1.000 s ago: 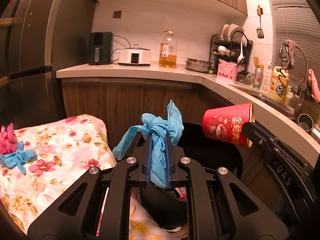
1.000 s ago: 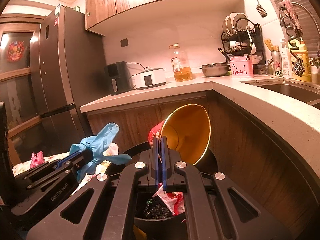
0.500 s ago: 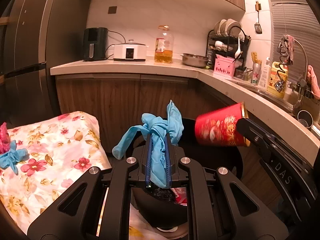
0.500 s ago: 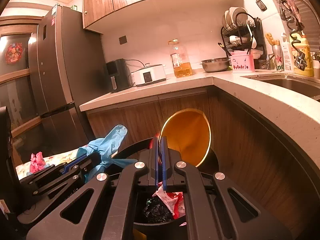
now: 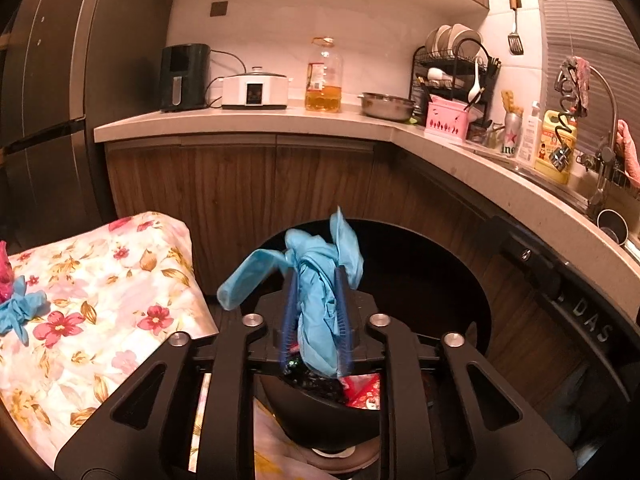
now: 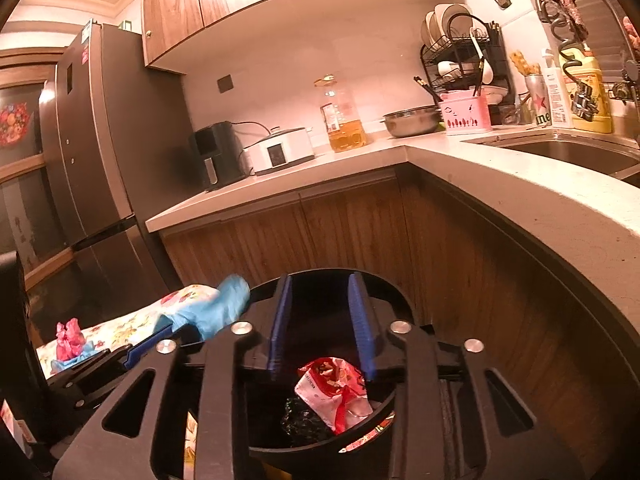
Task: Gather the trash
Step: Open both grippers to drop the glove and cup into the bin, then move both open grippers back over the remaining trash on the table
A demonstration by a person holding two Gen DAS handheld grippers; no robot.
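Note:
My left gripper [image 5: 316, 276] is shut on a crumpled blue glove [image 5: 316, 288] and holds it over the near rim of the black trash bin [image 5: 440, 264]. The glove also shows in the right wrist view [image 6: 216, 310]. My right gripper [image 6: 320, 284] is open and empty above the bin [image 6: 384, 292]. Inside the bin lie a red and white wrapper [image 6: 336, 392] and dark crumpled trash [image 6: 300, 420]. The red paper cup is out of sight. On the flowered cloth lie another blue glove [image 5: 18, 314] and a pink wrapper [image 6: 68, 338].
The flowered cloth [image 5: 100, 304] covers a surface left of the bin. Wooden cabinets [image 5: 248, 188] and the curved countertop [image 5: 500, 184] stand behind and to the right. A fridge [image 6: 96, 168] stands at the left. The right gripper body [image 5: 576, 304] reaches in from the right.
My right gripper has opened and the red paper cup it held is gone from view. My left gripper, still holding the blue glove, has moved a little closer over the bin.

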